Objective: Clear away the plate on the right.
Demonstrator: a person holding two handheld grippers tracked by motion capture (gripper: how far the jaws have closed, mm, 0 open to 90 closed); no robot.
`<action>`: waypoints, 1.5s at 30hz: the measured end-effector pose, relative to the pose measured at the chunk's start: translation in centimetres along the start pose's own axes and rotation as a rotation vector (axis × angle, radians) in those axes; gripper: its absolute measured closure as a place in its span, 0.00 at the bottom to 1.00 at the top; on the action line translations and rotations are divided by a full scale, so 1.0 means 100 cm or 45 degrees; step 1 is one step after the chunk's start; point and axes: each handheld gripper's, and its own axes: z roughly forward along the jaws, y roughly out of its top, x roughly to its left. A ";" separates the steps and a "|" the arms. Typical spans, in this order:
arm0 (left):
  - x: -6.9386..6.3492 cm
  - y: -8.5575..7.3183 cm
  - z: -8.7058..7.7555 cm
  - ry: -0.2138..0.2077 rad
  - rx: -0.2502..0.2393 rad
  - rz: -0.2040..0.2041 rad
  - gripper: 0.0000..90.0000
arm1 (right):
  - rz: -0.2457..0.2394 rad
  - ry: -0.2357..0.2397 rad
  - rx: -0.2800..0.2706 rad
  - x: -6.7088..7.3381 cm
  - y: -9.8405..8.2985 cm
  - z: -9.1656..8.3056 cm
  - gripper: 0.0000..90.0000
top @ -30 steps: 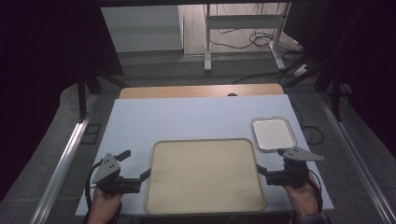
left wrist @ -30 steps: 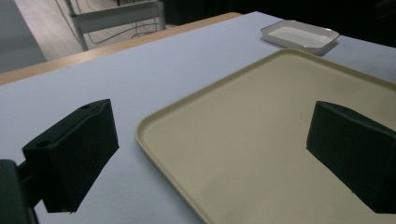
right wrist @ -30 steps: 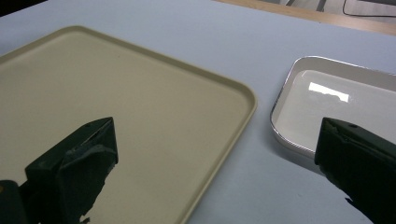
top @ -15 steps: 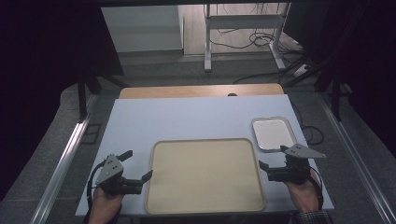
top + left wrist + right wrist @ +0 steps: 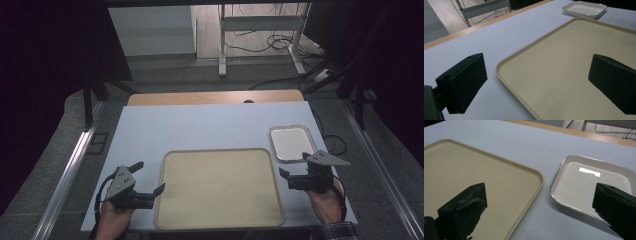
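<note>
A large beige tray (image 5: 220,187) lies empty on the near middle of the pale blue table top (image 5: 200,125). A small white dish (image 5: 291,142) with a metal rim sits empty off its far right corner. My left gripper (image 5: 149,177) is open at the tray's left edge, and in the left gripper view the tray's rim (image 5: 499,72) runs between the wide-apart jaws. My right gripper (image 5: 294,165) is open at the tray's right edge. In the right gripper view its jaws straddle the tray's corner (image 5: 539,178) and the dish (image 5: 591,185). Neither gripper holds anything.
A wooden table edge (image 5: 215,97) shows beyond the blue top. Behind it are a metal stand's legs (image 5: 222,50) and cables (image 5: 260,45) on the floor. Metal rails (image 5: 65,180) run along both sides of the table.
The right gripper has shifted slightly up and to the right beside the tray. The left gripper has hardly moved. Both stay open.
</note>
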 end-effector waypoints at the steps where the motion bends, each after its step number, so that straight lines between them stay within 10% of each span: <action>1: 0.000 0.000 0.000 0.003 0.000 0.002 0.02 | 0.004 -0.005 0.001 -0.001 0.000 0.001 0.00; 45: -0.001 0.000 0.002 0.031 0.022 0.024 0.02 | 0.094 -0.111 0.027 -0.060 0.011 0.028 0.00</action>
